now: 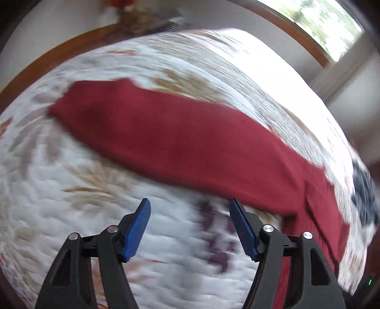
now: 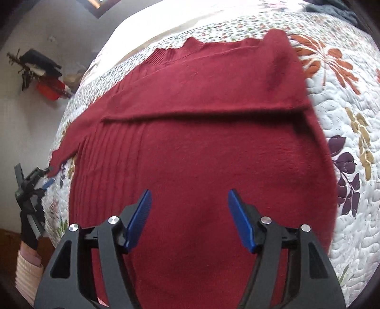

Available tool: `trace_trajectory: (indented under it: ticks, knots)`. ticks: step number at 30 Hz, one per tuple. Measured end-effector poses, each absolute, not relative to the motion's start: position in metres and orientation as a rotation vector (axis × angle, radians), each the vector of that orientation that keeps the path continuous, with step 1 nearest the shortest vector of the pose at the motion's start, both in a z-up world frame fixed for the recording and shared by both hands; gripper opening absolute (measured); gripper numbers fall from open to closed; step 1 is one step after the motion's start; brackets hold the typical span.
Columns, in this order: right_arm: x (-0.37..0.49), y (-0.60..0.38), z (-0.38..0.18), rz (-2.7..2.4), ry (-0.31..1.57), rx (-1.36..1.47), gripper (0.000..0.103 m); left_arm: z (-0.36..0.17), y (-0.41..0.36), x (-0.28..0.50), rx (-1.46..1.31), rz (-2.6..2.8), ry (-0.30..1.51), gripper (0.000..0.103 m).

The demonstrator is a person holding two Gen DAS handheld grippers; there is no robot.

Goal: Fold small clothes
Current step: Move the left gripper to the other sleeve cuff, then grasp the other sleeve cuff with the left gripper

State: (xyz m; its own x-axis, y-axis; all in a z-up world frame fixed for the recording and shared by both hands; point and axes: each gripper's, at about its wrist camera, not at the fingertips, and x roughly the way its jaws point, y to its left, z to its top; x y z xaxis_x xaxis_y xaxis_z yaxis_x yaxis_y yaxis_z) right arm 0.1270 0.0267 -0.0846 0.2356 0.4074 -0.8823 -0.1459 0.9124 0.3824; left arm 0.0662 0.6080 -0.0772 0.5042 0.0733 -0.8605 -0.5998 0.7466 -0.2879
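Note:
A dark red knitted sweater lies spread on a floral quilted bedspread, with one part folded across it along a straight crease. My right gripper hovers open above the sweater's middle, nothing between its blue pads. In the blurred left wrist view the sweater stretches from upper left to lower right. My left gripper stands open over bare quilt just short of the sweater's near edge. The right wrist view also shows the left gripper at the far left, beside the sweater's sleeve end, held by a gloved hand.
The bed has a brown wooden frame. A window is at the upper right. Dark grey cloth lies at the quilt's far corner. Dark and red items sit by the wall to the left of the bed.

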Motion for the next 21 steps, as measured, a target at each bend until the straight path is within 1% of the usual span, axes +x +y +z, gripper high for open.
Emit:
trace_trajectory:
  ticks: [5,9,18,19,21]
  knots:
    - [0.127,0.038,-0.092,0.386,1.300,0.217,0.066,-0.083,0.677,0.040,-0.758,0.544,0.867,0.069]
    - [0.127,0.041,-0.101,0.363,1.316,0.207,0.066,-0.091,0.710,0.039,-0.843,0.563,0.811,0.069]
    - [0.126,0.044,-0.114,0.329,1.340,0.178,0.066,-0.097,0.732,0.072,-0.832,0.594,0.806,0.068]
    - [0.126,0.044,-0.115,0.328,1.339,0.175,0.066,-0.096,0.734,0.074,-0.830,0.603,0.804,0.066]
    - [0.126,0.043,-0.116,0.325,1.342,0.174,0.066,-0.095,0.735,0.077,-0.818,0.619,0.805,0.055]
